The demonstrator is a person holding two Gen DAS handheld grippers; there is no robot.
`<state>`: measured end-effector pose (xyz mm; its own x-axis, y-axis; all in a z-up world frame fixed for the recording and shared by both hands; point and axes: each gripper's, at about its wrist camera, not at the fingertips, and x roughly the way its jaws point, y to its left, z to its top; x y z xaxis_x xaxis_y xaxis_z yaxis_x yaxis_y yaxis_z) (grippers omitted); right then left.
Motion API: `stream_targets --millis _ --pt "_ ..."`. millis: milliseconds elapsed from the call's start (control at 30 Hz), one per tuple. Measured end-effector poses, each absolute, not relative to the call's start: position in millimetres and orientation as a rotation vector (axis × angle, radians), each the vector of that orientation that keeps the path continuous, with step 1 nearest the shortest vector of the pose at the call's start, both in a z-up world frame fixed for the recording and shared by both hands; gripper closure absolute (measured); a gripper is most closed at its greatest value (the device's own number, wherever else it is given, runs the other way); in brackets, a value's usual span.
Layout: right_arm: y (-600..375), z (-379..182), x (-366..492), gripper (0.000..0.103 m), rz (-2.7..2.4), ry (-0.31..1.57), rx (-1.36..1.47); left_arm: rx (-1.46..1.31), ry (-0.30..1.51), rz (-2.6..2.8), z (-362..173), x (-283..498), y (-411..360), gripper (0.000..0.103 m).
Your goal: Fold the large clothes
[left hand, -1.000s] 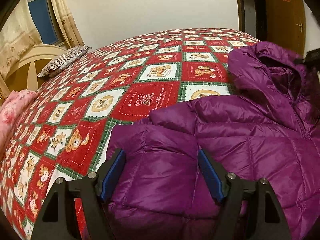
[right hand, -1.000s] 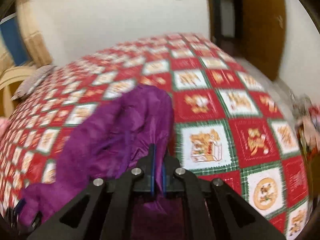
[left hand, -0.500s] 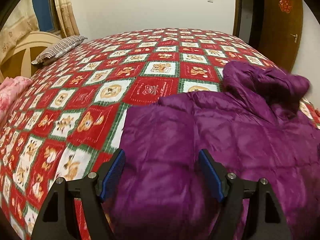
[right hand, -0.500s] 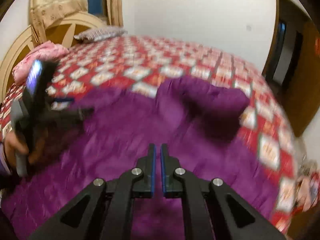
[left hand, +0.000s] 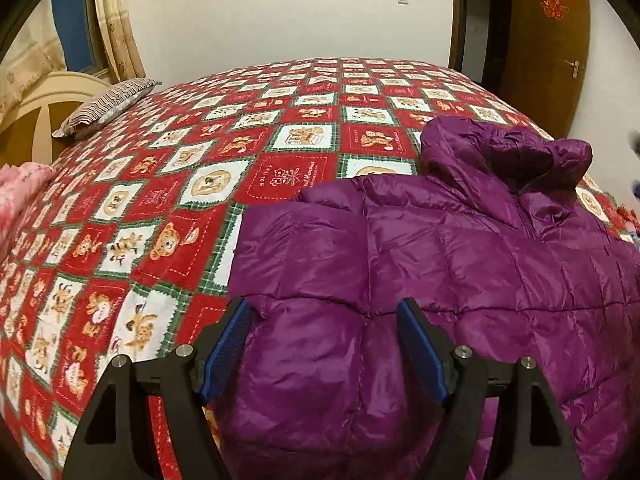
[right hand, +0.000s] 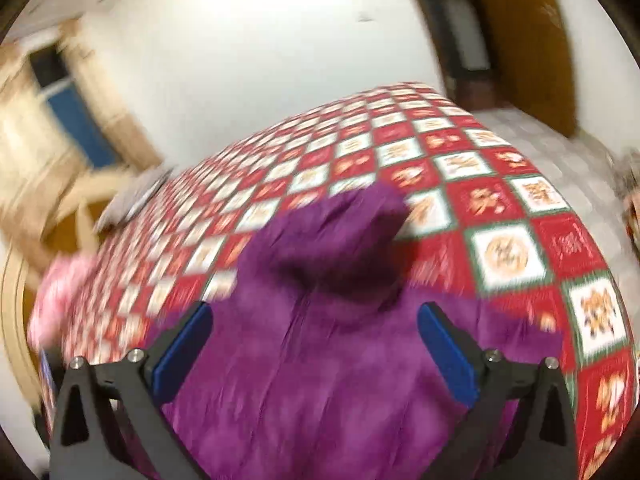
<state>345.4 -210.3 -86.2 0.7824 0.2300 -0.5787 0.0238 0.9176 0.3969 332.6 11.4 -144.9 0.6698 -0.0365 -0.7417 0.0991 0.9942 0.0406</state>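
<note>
A purple hooded puffer jacket (left hand: 440, 264) lies spread on the bed, its hood (left hand: 516, 156) at the far side; it also shows, blurred, in the right wrist view (right hand: 320, 340). My left gripper (left hand: 324, 320) is open and empty, hovering over the jacket's near left part, a sleeve folded in. My right gripper (right hand: 314, 328) is open and empty above the jacket's middle, facing the hood (right hand: 340, 236).
The bed has a red, white and green patchwork cover (left hand: 200, 184). A striped pillow (left hand: 108, 106) and a pink cloth (left hand: 16, 192) lie by the headboard at the left. A brown door (left hand: 548, 40) stands at the right.
My right gripper has opened, releasing the jacket, and swung over its middle. The jacket has settled flat. My left gripper stayed open and shifted slightly.
</note>
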Motion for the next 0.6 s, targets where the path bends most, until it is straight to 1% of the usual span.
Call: stream_targets --millis 33,67,100,133,233,267,300,333,367,433,467,567,600 --pt "-215.3 -86.9 366.8 0.003 0.089 0.677 0.441 0.085 0.827 -0.074 -145.6 334.4 11.0 0.027" --pt "-223.9 -92.6 396.8 0.013 0.072 0.708 0.501 0.097 0.817 -0.067 -146.6 336.4 10.3 0.027" --pt "-228.0 -97.6 406.4 0.019 0.069 0.732 0.531 0.105 0.809 -0.059 -148.0 338.5 10.4 0.027" --pt "-232.4 -107.4 423.3 0.028 0.056 0.769 0.568 0.106 0.807 -0.058 -148.9 340.6 11.4 0.027" --pt "-234.4 -139.9 468.1 0.029 0.002 0.882 0.597 0.089 0.805 -0.068 -150.3 345.1 15.2 0.027" --pt "-230.9 -149.9 481.1 0.030 0.008 0.913 0.600 0.085 0.803 -0.071 -149.8 346.2 16.1 0.027" --pt "-227.6 -153.9 487.6 0.035 0.032 0.924 0.610 0.080 0.801 -0.073 -148.9 347.0 16.9 0.027" --pt "-222.1 -156.8 492.0 0.056 0.071 0.927 0.619 0.074 0.801 -0.075 -147.7 347.9 18.3 0.027" --pt "-213.7 -156.0 495.1 0.090 0.106 0.926 0.601 0.067 0.802 -0.077 -146.5 348.5 19.5 0.027" --pt "-193.7 -140.2 486.4 0.092 0.139 0.877 0.492 0.053 0.803 -0.081 -143.6 348.4 21.7 0.027" --pt "-177.0 -120.9 473.7 0.092 0.194 0.804 0.398 0.048 0.801 -0.076 -142.0 347.5 23.2 0.027" --pt "-131.0 -79.1 424.0 0.092 0.370 0.681 0.205 0.023 0.796 -0.071 -132.7 342.5 28.1 0.027" --pt "-117.7 -73.8 410.9 0.092 0.407 0.667 0.152 0.012 0.794 -0.074 -129.2 340.0 29.9 0.027"
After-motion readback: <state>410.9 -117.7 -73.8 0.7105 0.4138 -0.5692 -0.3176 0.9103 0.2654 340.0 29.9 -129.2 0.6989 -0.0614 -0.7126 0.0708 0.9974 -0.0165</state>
